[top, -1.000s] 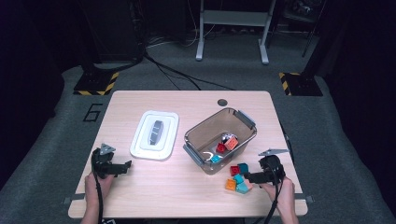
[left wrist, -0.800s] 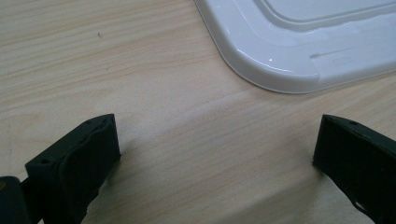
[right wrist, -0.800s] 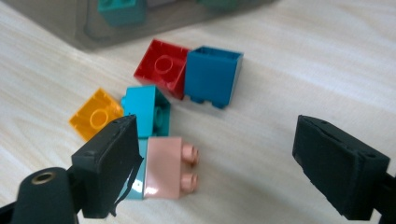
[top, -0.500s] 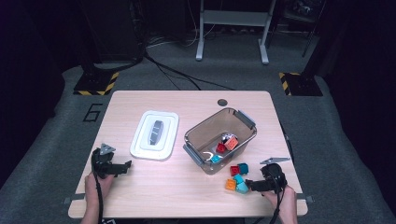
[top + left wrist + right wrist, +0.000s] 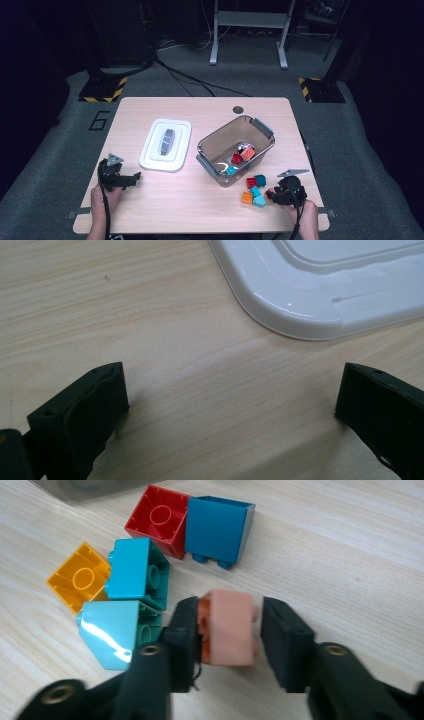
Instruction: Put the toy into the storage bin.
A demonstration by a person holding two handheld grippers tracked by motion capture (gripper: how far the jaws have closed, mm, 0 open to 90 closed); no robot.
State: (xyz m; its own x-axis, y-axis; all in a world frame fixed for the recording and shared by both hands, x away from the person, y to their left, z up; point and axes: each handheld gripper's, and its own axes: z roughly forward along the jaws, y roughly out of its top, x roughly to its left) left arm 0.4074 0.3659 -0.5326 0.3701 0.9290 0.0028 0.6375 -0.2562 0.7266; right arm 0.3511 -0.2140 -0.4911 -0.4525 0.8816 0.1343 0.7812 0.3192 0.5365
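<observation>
Pale wooden table [image 5: 200, 200] is carrying my work. I am closing my right gripper [image 5: 227, 630] on a salmon-pink brick [image 5: 231, 627], its jaws just drawing in, beside loose bricks [image 5: 252, 191] near the grey tub [image 5: 235, 150]. I am keeping my left gripper [image 5: 230, 400] wide open, holding nothing, near the white lid [image 5: 325, 285].
</observation>
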